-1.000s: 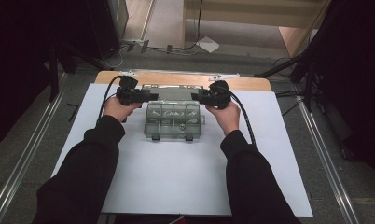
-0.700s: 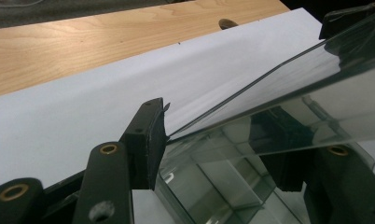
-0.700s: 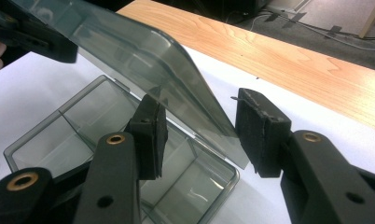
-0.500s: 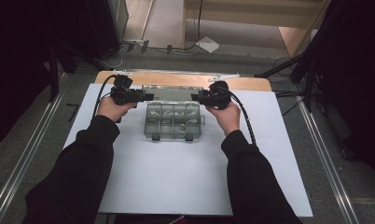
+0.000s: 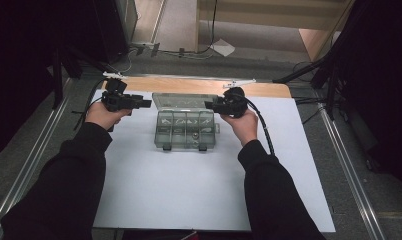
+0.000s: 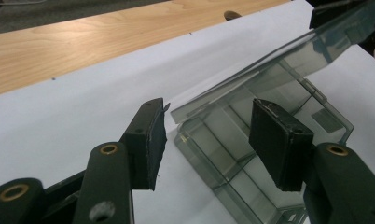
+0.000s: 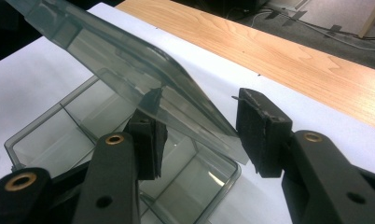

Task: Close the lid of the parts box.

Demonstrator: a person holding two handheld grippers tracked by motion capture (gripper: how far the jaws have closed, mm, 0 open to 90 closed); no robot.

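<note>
Pulled the left tool (image 5: 146,103) off to the side and up, jaws open on nothing. Props the lid (image 7: 129,70) with the right tool (image 7: 199,126), jaws open and loose round its edge, over the box (image 5: 185,132) in mid surface (image 5: 189,200). Could slip and slam shut without a tight pinch.

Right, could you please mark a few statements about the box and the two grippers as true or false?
1. The clear box has its lid raised. True.
2. The left gripper is clamped on the box. False: its jaws stand open on nothing, off to the box's left.
3. The box sits on bare wood. False: it sits on the white sheet; the wooden strip lies beyond it.
4. The right gripper is at the lid's right end. True.
5. The box is divided into compartments. True.
</note>
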